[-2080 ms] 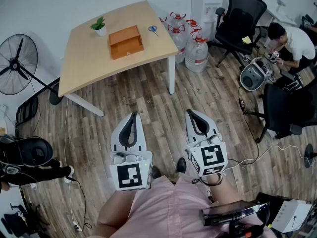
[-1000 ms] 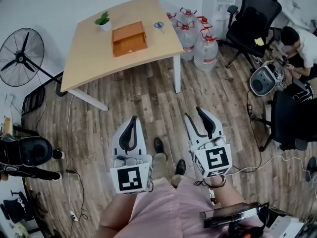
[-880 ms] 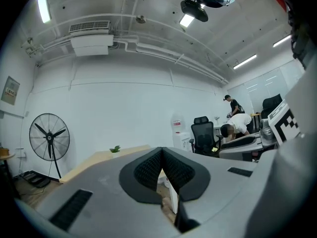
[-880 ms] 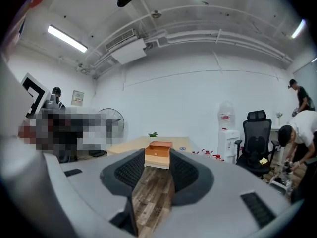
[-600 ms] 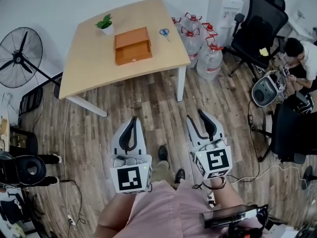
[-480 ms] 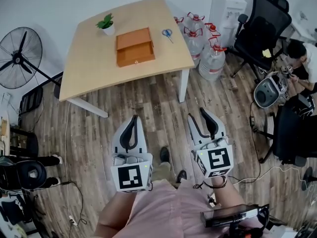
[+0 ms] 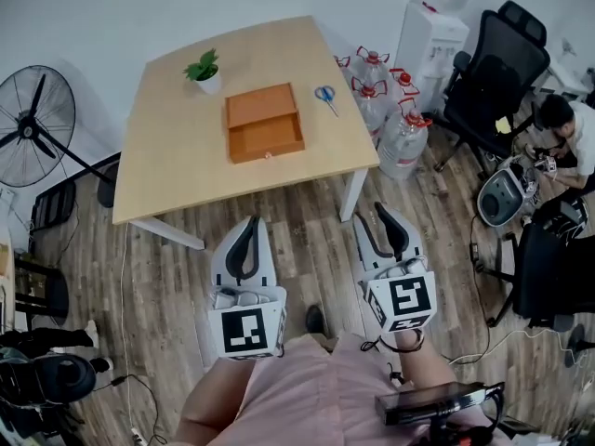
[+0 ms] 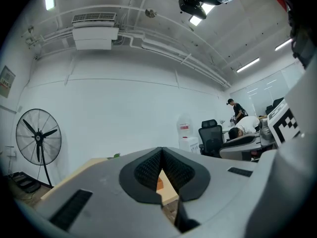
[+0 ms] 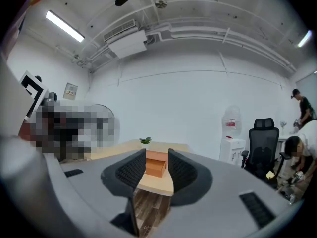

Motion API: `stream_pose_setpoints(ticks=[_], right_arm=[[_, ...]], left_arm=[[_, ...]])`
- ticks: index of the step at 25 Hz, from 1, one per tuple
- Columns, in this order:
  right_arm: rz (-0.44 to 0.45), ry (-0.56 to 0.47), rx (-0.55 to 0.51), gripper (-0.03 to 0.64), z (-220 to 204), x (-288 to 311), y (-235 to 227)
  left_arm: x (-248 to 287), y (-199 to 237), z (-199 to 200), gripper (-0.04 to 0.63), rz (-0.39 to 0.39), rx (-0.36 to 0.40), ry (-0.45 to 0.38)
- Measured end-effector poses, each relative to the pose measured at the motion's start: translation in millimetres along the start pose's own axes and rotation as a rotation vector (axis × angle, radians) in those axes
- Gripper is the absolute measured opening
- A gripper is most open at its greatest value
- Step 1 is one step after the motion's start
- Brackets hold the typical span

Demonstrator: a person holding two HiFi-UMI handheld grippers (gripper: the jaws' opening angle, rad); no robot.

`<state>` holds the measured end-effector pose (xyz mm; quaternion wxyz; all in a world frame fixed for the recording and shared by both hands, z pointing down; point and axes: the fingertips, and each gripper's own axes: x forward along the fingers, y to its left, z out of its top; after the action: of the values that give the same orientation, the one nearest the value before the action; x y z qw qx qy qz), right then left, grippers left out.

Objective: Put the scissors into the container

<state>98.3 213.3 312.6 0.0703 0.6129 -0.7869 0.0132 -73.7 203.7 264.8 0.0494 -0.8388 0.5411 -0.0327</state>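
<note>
The blue-handled scissors (image 7: 326, 95) lie on the light wooden table (image 7: 177, 165), just right of the open orange container (image 7: 265, 122), a shallow wooden box. Both grippers hang over the wood floor, short of the table's near edge and well apart from the scissors. My left gripper (image 7: 249, 226) has its tips touching with nothing between them; the left gripper view shows that left gripper (image 8: 161, 152) with a sliver of the container (image 8: 159, 183) behind it. My right gripper (image 7: 383, 219) stands a little open and empty. In the right gripper view the right gripper (image 9: 157, 157) frames the container (image 9: 156, 165).
A small potted plant (image 7: 206, 70) stands at the table's far left. Several water bottles (image 7: 386, 110), a dispenser (image 7: 432, 35) and a black office chair (image 7: 493, 72) crowd the table's right side. A standing fan (image 7: 33, 119) is at the left. A person (image 7: 567, 124) sits at far right.
The table with the container and scissors has come nearer and lower in the head view as I walked toward it. Both grippers keep the same pose.
</note>
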Motion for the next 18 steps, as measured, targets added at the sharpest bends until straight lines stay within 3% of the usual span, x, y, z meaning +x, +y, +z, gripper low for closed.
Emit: stream_pose_setpoints(ticks=[7, 18], right_arm=[[-0.026, -0.027, -0.016, 0.136, 20, 34, 2], [-0.051, 0.004, -0.005, 0.135, 3, 63, -15]], left_arm=[[31, 23, 7, 0.005, -0.029, 0.001, -0.038], [66, 22, -21, 0.005, -0.06, 0.003, 0.013]])
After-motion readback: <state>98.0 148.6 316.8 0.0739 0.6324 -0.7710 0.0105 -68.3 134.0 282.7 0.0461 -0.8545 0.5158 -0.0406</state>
